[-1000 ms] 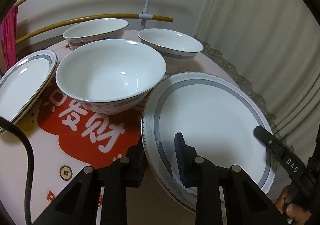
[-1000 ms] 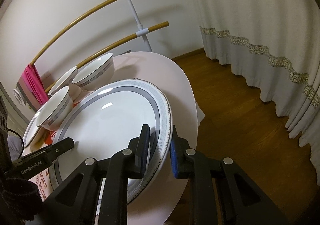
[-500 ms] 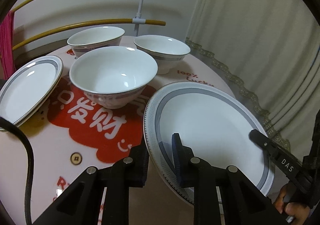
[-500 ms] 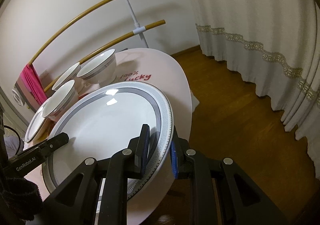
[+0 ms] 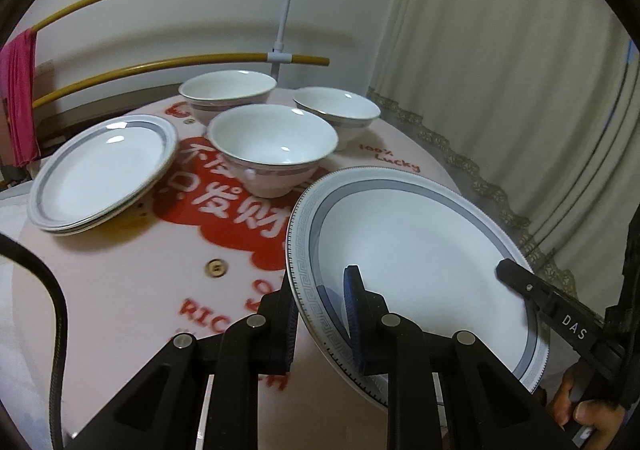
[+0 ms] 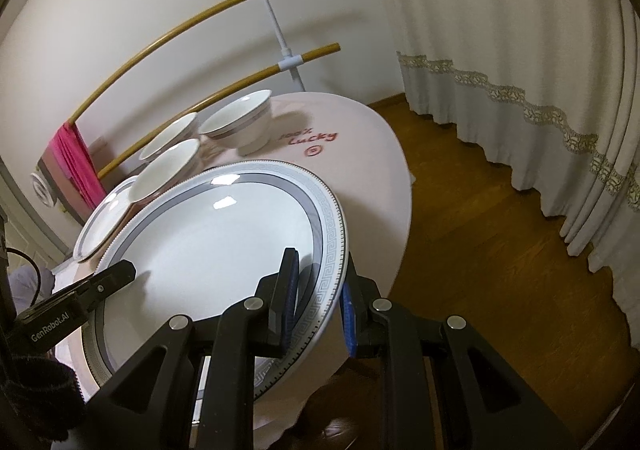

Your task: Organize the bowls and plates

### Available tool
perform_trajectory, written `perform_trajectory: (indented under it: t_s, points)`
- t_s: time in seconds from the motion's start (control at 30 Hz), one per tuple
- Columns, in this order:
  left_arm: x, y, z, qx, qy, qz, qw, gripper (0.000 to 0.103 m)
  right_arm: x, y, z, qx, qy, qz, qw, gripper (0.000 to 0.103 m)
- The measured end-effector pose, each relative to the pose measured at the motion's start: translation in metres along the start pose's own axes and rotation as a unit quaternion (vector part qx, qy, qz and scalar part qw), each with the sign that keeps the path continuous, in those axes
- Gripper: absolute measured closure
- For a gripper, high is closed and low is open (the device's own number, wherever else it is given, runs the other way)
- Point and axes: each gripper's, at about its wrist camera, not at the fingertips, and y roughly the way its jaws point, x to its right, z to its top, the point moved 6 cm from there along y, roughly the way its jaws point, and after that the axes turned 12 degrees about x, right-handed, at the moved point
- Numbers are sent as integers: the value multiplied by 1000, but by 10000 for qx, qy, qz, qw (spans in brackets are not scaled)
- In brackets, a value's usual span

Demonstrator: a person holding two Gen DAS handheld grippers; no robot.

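Plate clamped by both grippers above pink tablecloth; curtain beside.

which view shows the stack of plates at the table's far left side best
The left wrist view: the stacked plates lie in the open, the rims visible. In the right wrist view that stack is mostly hidden behind the big plate and a bowl.

left gripper — black, blue pads, silver screws, "GenRobot.AI" | right gripper — black, "DAS" marking
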Motion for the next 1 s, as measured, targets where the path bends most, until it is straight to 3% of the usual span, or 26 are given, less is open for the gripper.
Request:
perform_trajectory:
  t_s: [0.4, 0.73, 1.0]
  points:
    - [-69, -79, 4, 564, -328, 222, 9976, 86, -80, -20, 1, 283, -248, 277, 9989, 84]
    - [-146, -125, 10, 936, -787, 592, 9907, 86, -161, 0, -2, 235, -483, 672, 9963, 84]
    - [-198, -139, 19, 1085, -978, 829, 9858, 86, -217, 30, 1, 170, -621, 944, 9935, 84]
